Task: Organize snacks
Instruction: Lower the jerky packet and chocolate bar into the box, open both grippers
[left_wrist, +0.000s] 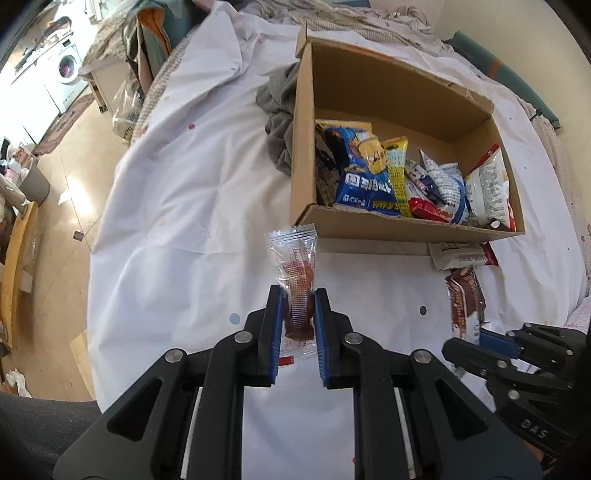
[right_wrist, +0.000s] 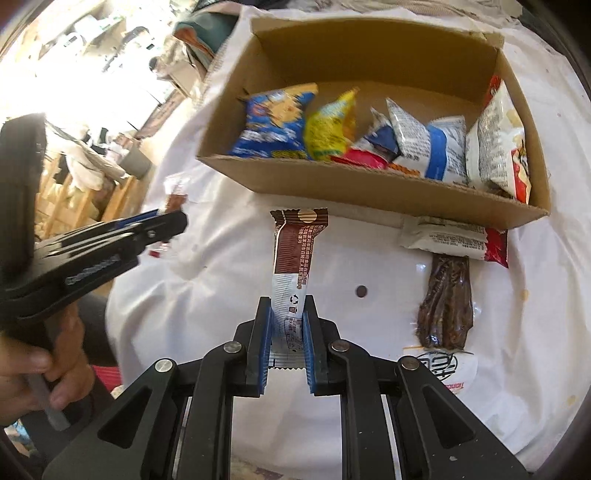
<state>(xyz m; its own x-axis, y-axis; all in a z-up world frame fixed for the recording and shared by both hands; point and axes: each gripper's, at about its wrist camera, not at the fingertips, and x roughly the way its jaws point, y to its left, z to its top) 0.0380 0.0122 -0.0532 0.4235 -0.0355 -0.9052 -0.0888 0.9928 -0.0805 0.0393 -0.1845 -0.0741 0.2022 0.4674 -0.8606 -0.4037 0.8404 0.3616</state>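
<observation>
My left gripper (left_wrist: 297, 295) is shut on a clear packet of red-brown snack (left_wrist: 295, 266), held upright just in front of the cardboard box (left_wrist: 369, 225). My right gripper (right_wrist: 288, 302) is shut on a brown-and-white snack bar (right_wrist: 293, 258), also held upright before the box (right_wrist: 369, 188). The box holds several snack bags, among them a blue bag (left_wrist: 362, 177) and a yellow one (right_wrist: 330, 129). The right gripper shows at the lower right of the left wrist view (left_wrist: 484, 338); the left gripper shows at the left of the right wrist view (right_wrist: 173, 221).
A white-and-red packet (right_wrist: 450, 240) and a dark brown snack in clear wrap (right_wrist: 445, 306) lie on the white sheet (left_wrist: 177, 192) in front of the box. A grey cloth (left_wrist: 277, 118) lies left of the box. The bed edge and floor are to the left.
</observation>
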